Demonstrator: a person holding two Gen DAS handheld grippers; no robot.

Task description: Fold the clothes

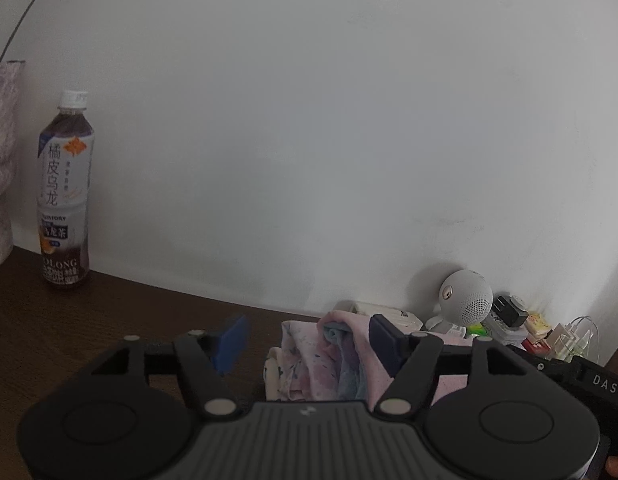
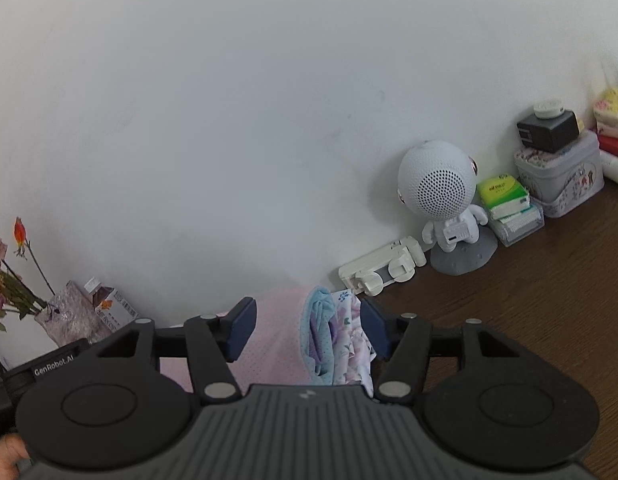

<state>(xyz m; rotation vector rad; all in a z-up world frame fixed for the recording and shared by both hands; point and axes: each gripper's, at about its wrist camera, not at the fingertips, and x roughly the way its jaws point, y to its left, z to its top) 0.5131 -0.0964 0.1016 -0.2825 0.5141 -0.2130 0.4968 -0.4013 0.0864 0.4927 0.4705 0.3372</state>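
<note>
A folded stack of clothes [image 1: 321,360], pink, pale blue and flower-printed, lies on the dark wooden table [image 1: 69,320] close to the white wall. My left gripper [image 1: 308,344] is open, its blue-padded fingers [image 1: 233,342] standing apart with the stack showing between them. In the right wrist view the same clothes [image 2: 285,340] fill the gap of my right gripper [image 2: 308,332], which is open too. No pad presses the fabric. The gripper bodies hide the lower part of the stack.
A tea bottle [image 1: 65,196] and a pale vase [image 1: 1,168] stand at the left by the wall. A white round-headed speaker figure [image 2: 445,200], a white folding stand [image 2: 381,266], tissue packs [image 2: 505,196] and a tin [image 2: 561,176] crowd the right.
</note>
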